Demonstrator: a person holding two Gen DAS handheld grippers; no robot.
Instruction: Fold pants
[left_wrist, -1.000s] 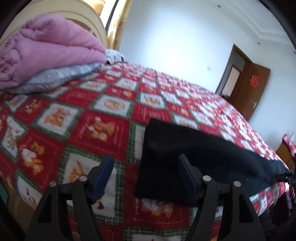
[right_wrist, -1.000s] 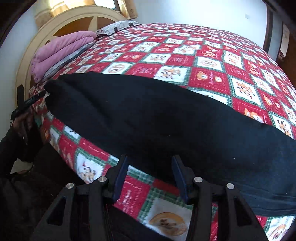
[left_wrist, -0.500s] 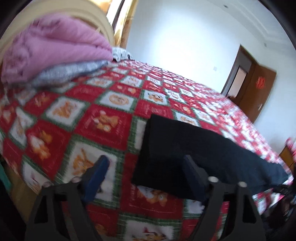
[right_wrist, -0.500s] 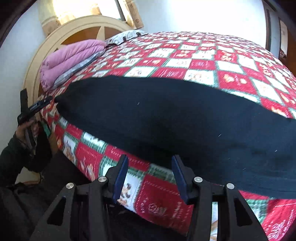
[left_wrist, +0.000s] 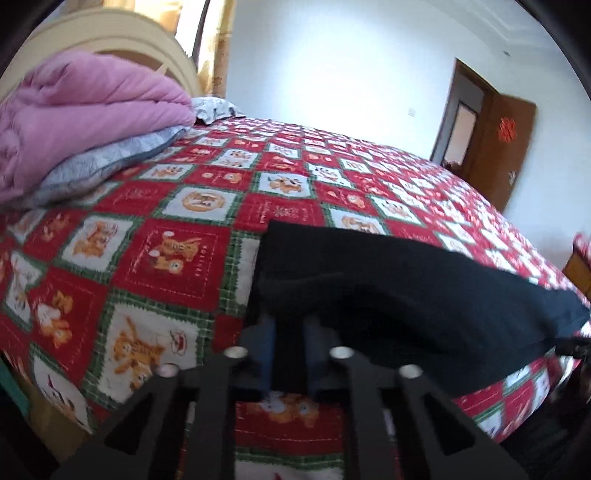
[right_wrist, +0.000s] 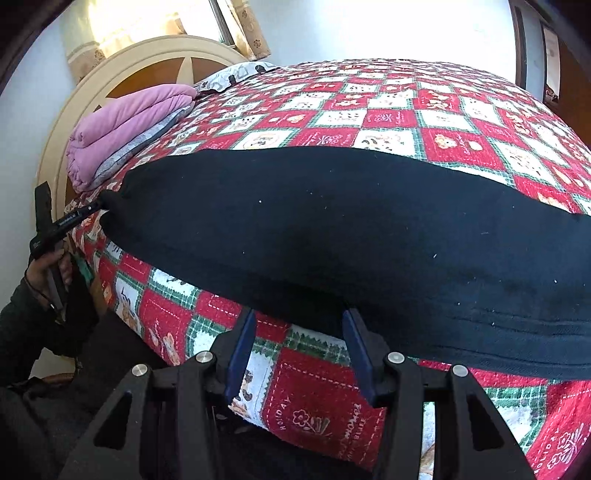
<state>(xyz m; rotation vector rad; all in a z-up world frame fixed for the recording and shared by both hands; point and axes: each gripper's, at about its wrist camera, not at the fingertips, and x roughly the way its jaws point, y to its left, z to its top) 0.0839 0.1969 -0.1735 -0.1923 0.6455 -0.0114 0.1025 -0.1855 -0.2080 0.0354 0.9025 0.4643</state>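
Note:
Black pants (right_wrist: 332, 229) lie folded lengthwise along the near edge of a bed with a red and white Christmas quilt (right_wrist: 388, 118). In the left wrist view my left gripper (left_wrist: 290, 325) is shut on the near corner of the pants (left_wrist: 388, 288) at one end. In the right wrist view the left gripper (right_wrist: 94, 208) shows at the far left, pinching the pants' end. My right gripper (right_wrist: 299, 321) is open, its blue pads at the near edge of the pants, with the cloth edge just above the gap.
A folded pink blanket (left_wrist: 74, 107) on a grey one (left_wrist: 110, 162) lies by the cream headboard (right_wrist: 122, 70). A pillow (left_wrist: 214, 109) sits behind them. A brown door (left_wrist: 495, 147) stands at the far right. The person's dark clothing (right_wrist: 44, 369) is below the bed edge.
My left gripper has closed on the corner of the pants, which now bulges up slightly. My right gripper has moved in toward the pants' near edge and stays open.

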